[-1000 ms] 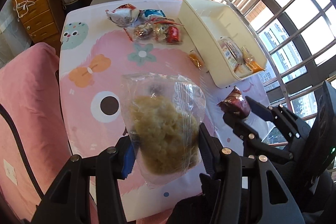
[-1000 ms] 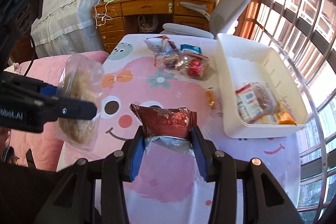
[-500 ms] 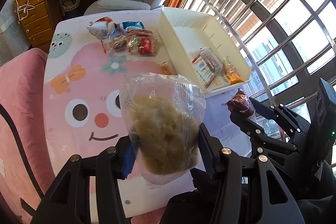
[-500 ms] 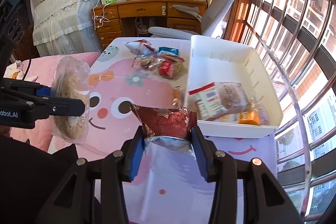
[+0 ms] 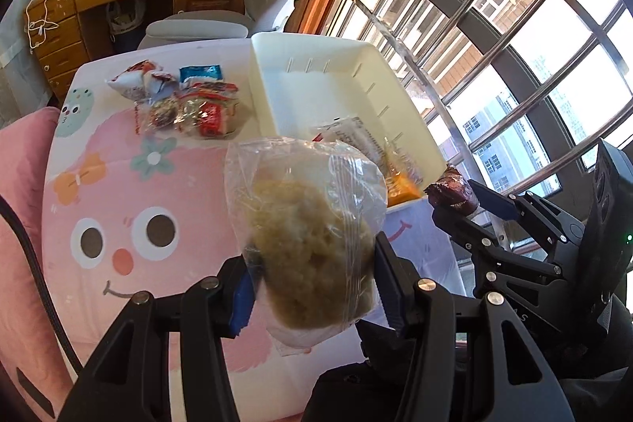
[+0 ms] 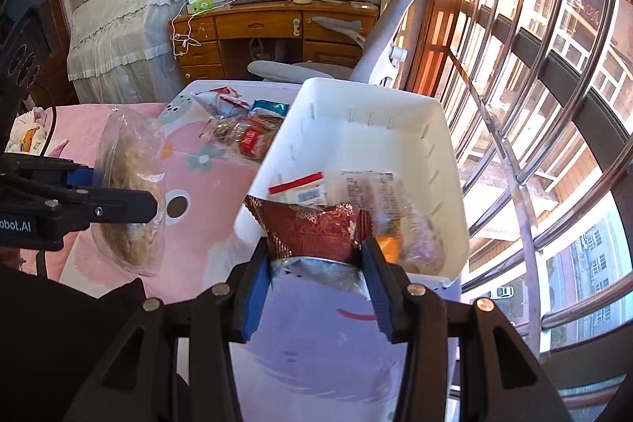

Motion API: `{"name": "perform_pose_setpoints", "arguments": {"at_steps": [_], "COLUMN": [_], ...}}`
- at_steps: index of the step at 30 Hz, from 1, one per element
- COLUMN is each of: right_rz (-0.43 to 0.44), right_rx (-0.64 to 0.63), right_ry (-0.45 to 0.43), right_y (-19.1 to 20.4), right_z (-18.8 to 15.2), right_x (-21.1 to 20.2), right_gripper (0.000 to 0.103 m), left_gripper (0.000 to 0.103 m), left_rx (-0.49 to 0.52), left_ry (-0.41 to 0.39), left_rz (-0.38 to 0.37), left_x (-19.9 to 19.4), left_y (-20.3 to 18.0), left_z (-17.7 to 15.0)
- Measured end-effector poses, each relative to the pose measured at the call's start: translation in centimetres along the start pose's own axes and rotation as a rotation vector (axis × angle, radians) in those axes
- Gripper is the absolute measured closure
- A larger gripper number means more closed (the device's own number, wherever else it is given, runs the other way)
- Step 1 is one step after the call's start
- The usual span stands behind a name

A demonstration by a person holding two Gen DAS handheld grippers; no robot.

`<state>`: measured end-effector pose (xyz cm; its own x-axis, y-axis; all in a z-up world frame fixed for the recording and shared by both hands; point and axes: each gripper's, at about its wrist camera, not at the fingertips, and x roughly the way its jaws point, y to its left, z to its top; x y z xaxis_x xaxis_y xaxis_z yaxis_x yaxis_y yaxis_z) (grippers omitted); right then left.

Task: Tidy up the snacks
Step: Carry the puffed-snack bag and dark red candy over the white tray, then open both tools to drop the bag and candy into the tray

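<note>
Left gripper: the left gripper [image 5: 312,287] rises from the bottom centre of its own frame, its blue-padded jaws part-way open and clamped on a clear bag of pale crumbly snack [image 5: 308,224], which stands up between them.
Same grip, seen from the right: at the left edge of the right wrist frame the bag [image 6: 130,192] hangs in those jaws above the pink cartoon tablecloth [image 6: 205,224].
Right gripper: the right gripper [image 6: 316,283], bottom centre of its frame, is part-way open and pinches a dark red foil snack packet [image 6: 316,228] by its lower edge.
Packet's place: it is held up in front of the near rim of the white bin [image 6: 395,105]; whether it is over the bin or just short of it cannot be told.
Bin contents: wrapped snacks [image 6: 368,192] lie at the near end of the bin, an orange packet [image 5: 401,184] among them.
Still on the table: a cluster of loose snack packets [image 5: 178,97] lies in the upper left of the left wrist frame, just beside the bin's far left corner.
Backdrop: a grey office chair [image 6: 395,38] and a wooden desk [image 6: 257,26] stand beyond the table, with barred windows filling the right side.
</note>
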<state>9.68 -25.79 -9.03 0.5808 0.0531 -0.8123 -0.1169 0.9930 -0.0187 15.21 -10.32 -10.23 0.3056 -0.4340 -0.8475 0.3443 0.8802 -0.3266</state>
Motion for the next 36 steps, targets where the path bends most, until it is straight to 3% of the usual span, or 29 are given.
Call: {"name": "perform_pose_setpoints", "arguments": {"at_steps": [11, 21, 22, 25, 36], "right_rz": [0.029, 0.073, 0.078, 0.081, 0.1], "right_rx": [-0.015, 0.004, 0.005, 0.004, 0.086], "right_ry": [-0.028, -0.048, -0.049, -0.032, 0.027], "right_y": [-6.4, -8.9, -8.9, -8.9, -10.0], "right_z": [1.7, 3.1, 3.2, 3.3, 3.0], "right_x": [1.4, 2.9, 3.1, 3.8, 5.2], "right_gripper": [0.056, 0.055, 0.055, 0.055, 0.049], "left_gripper": [0.052, 0.051, 0.051, 0.033, 0.03], "left_rx": [-0.018, 0.013, 0.009, -0.014, -0.117], "left_ry": [-0.026, -0.056, -0.056, -0.065, -0.065], "left_rz": [0.043, 0.099, 0.101, 0.095, 0.136], "left_x": [3.6, 5.9, 6.0, 6.3, 5.3], "left_y": [-3.8, -6.1, -6.2, -6.2, -3.2], "left_z": [3.8, 7.4, 7.6, 8.1, 7.0]}}
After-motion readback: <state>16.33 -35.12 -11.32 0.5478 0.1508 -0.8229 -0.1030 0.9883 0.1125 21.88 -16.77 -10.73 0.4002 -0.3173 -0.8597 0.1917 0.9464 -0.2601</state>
